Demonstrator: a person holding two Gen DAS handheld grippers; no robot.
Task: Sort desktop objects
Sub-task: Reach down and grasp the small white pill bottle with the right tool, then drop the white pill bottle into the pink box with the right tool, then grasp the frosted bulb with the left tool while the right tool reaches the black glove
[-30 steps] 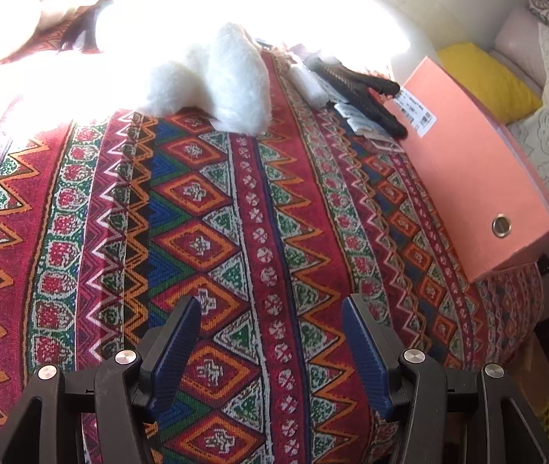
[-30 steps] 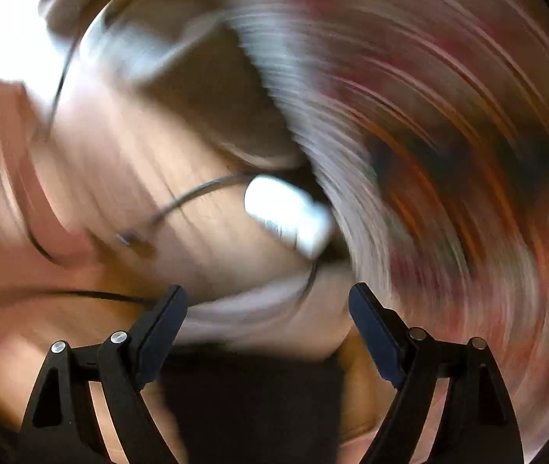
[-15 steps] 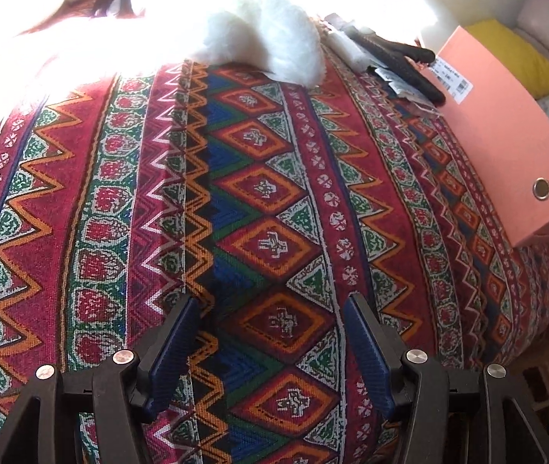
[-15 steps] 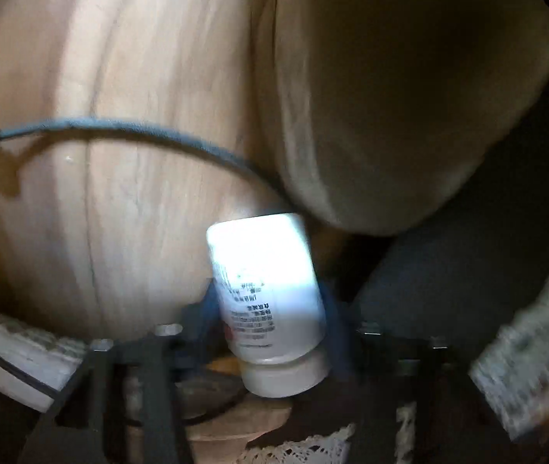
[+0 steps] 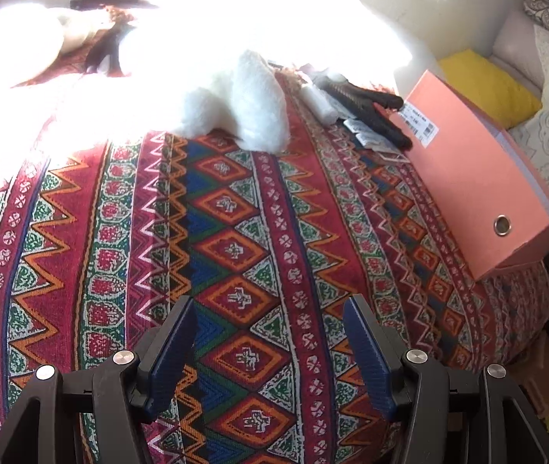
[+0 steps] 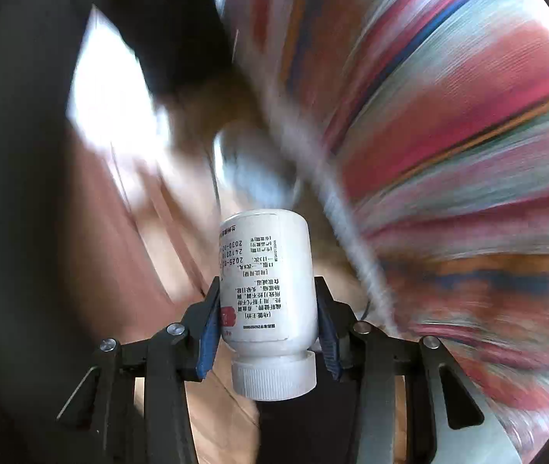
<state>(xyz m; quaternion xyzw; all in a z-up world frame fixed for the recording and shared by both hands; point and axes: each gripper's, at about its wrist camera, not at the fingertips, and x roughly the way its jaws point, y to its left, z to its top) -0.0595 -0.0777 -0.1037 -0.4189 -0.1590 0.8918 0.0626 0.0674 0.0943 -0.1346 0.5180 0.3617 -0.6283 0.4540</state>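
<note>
White plastic pill bottle (image 6: 268, 294) is what the right gripper (image 6: 268, 323) has got, blue pads squeezed onto its two sides low on the label, near the neck. Those jaws have just been closing, and the bottle is between them. It sits cap-down toward the camera, ribbed cap (image 6: 274, 377) closest to the lens and the flat bottom pointing away, so its long axis runs straight out along the fingers. Label text reads upside down from here. Everything behind it is smeared with blur, just stripes of the patterned cloth on the right and something brown and dark on the left, so I can't tell what's under it.

Left gripper (image 5: 270, 355) is the idle one, jaws apart with nothing in them, hanging over the near part of the patterned tablecloth (image 5: 235, 232). Further out on the cloth there's a fluffy white thing (image 5: 251, 108) toward the far edge, a black comb-looking item (image 5: 367, 110) next to it, and an orange box (image 5: 479, 185) along the right edge.

My guess: the bottle goes to wherever it belongs on the table, and since the right hand already has it, the left isn't needed for that.
</note>
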